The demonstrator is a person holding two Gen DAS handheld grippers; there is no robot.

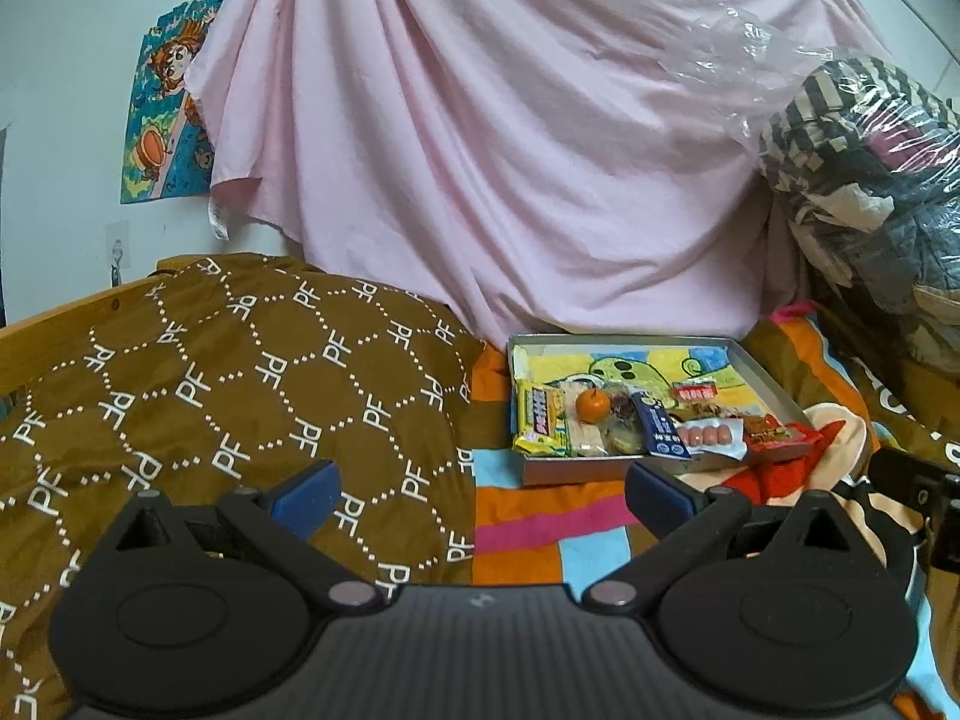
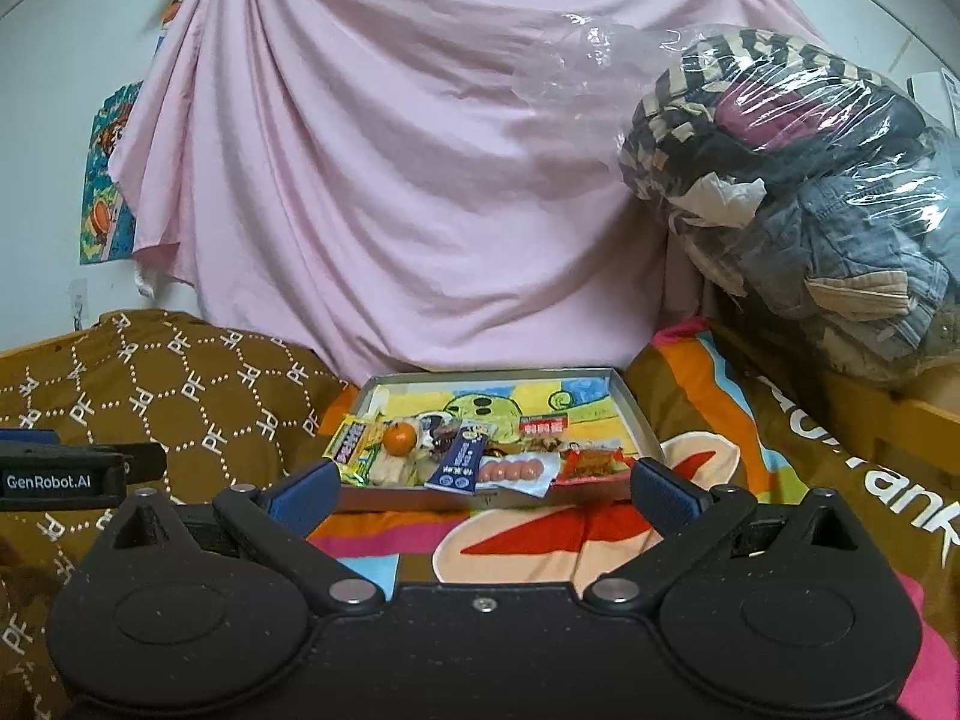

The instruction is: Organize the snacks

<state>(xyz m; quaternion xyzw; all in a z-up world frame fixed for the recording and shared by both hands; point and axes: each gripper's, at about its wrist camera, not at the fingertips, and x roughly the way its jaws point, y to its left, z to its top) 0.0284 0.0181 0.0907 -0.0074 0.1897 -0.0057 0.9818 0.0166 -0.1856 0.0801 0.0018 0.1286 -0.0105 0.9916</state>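
A shallow metal tray (image 1: pixel 771 383) (image 2: pixel 636 414) with a cartoon lining lies on the bed. Along its near side lie snacks: a yellow packet (image 1: pixel 542 420) (image 2: pixel 351 445), a small orange (image 1: pixel 592 404) (image 2: pixel 399 437), a blue packet (image 1: pixel 660 429) (image 2: pixel 461 461), a pack of sausages (image 1: pixel 710 437) (image 2: pixel 511 470) and a red packet (image 1: pixel 779 435) (image 2: pixel 594 463). My left gripper (image 1: pixel 480 489) is open and empty, short of the tray and to its left. My right gripper (image 2: pixel 480 489) is open and empty, just short of the tray's near edge.
A brown patterned quilt (image 1: pixel 240 396) (image 2: pixel 180 396) lies left of the tray. A colourful blanket (image 1: pixel 528 528) (image 2: pixel 750 420) covers the bed. A pink sheet (image 1: pixel 510 150) hangs behind. A plastic bag of clothes (image 2: pixel 810 180) (image 1: pixel 870 198) sits at the right.
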